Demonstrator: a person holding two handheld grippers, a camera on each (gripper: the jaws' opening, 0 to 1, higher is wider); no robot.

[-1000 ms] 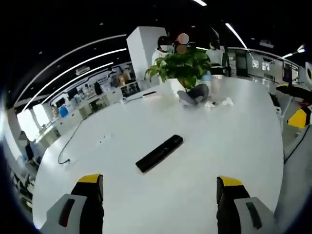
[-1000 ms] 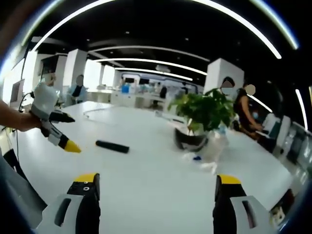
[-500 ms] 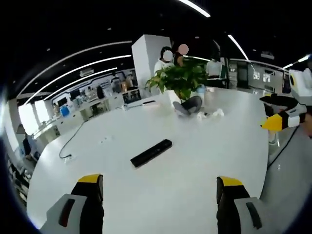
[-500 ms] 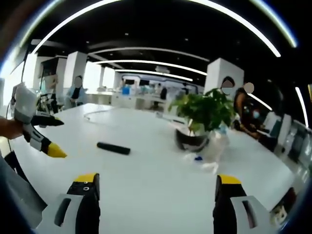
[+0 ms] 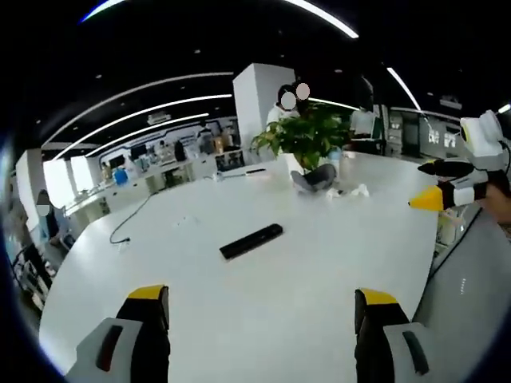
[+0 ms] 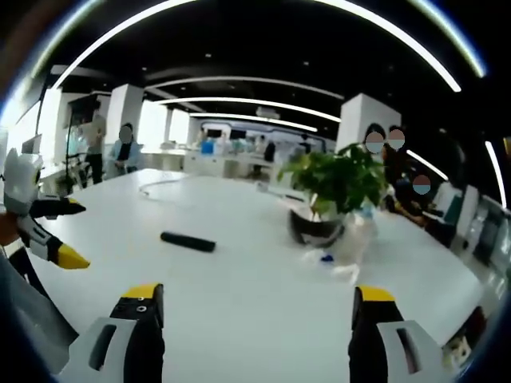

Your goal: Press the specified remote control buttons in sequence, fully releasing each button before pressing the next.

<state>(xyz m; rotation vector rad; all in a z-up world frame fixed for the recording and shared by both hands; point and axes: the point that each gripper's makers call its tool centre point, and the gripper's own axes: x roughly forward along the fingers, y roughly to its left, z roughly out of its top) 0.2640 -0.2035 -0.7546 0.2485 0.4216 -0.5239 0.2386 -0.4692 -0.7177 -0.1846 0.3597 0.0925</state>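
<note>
Up close, the left gripper stood with its jaws spread wide and nothing between them, above bare white table. The right gripper was likewise wide open and empty-handed. Out ahead in the left gripper view, the black remote control lay flat on the tabletop, well apart from the yellow fingertips, roughly centred between the two jaws' lines. From the right gripper view the remote lay further off, toward the left. Beyond it stood a potted plant, with crumpled white bits beside the pot.
</note>
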